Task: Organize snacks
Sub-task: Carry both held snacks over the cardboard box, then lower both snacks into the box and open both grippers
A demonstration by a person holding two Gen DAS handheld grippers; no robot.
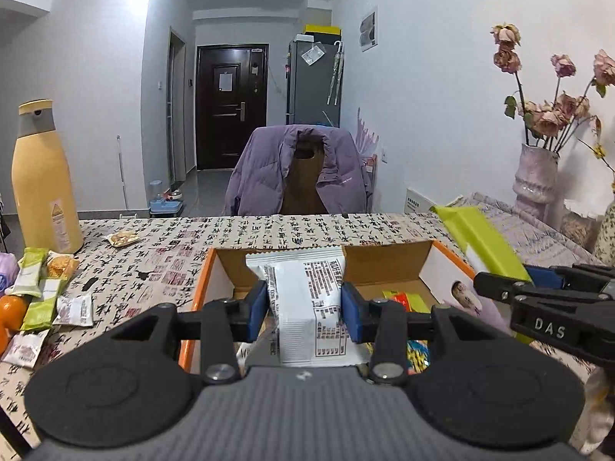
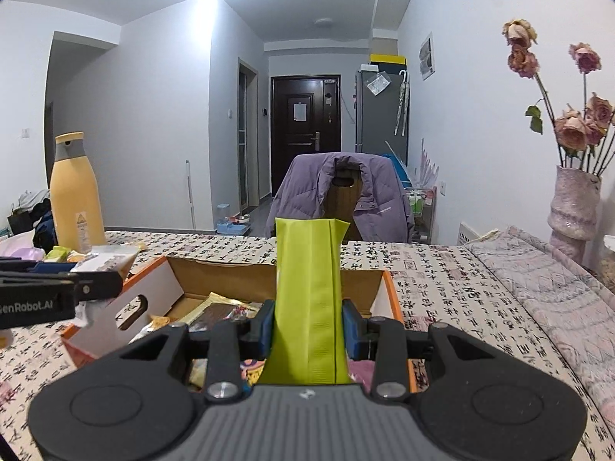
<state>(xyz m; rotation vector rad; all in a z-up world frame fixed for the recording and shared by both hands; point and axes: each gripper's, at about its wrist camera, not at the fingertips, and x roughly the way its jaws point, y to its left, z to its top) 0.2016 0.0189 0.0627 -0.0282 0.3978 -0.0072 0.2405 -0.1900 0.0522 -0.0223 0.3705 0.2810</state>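
Left hand-held gripper [image 1: 304, 312]: blue pads closed on a white snack packet [image 1: 307, 299] printed with dark text. The packet stands upright between the pads, above the open cardboard box [image 1: 388, 259].

Right hand-held gripper [image 2: 308, 329]: pads closed on a lime-green snack packet [image 2: 309, 280], long and narrow, held upright with its top end fanned open. It is likewise above the box; in the left wrist view the same packet shows tilted over the box's right wall.

The box has an orange rim and white outer walls and sits on the table [image 1: 238, 238], which carries a cloth printed with black characters. Several wrapped snacks already lie on the box floor, among them a yellow-and-red one [image 1: 403, 301]; their exact number cannot be told.

Loose snacks [image 1: 46, 299] lie in a cluster at the left edge of the table: green, white and orange-brown wrappers, touching or overlapping. An orange fruit [image 1: 13, 311] rests against them. One small packet [image 1: 122, 238] lies apart, nearer the far edge.

A tall yellow bottle [image 1: 42, 180] stands upright toward the far left corner. A vase [image 1: 536, 180] of dried roses stands toward the far right corner. A purple jacket [image 1: 269, 173] hangs on a chair beyond the far edge.
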